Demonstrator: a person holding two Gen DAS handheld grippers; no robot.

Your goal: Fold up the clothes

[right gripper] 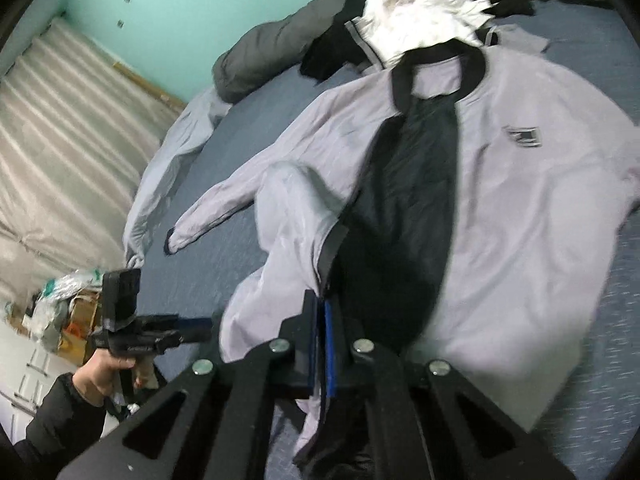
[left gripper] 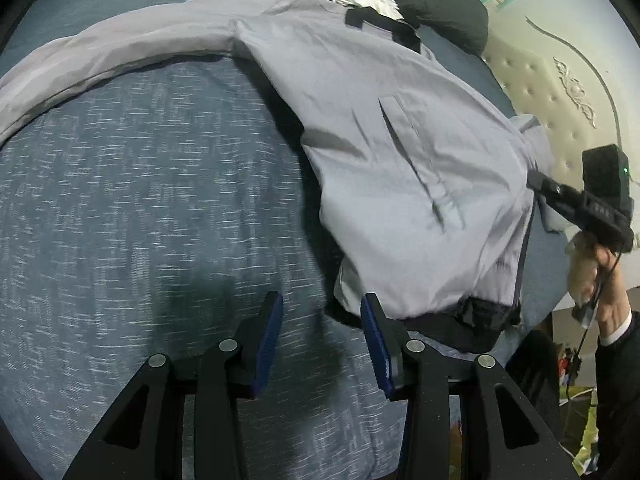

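Left wrist view: the left gripper (left gripper: 322, 344) hangs spread and empty above the blue bedspread (left gripper: 140, 208), its right pad beside the hem of the grey jacket (left gripper: 400, 152). The jacket's far sleeve runs out of frame. The right gripper (left gripper: 538, 180) touches the jacket's edge; its tips are hard to make out.

Right wrist view, blurred: the right gripper (right gripper: 322, 344) is pressed together, pinching the jacket's (right gripper: 520, 200) front edge beside the dark lining (right gripper: 400, 208). White garment (right gripper: 416, 24) behind the collar.
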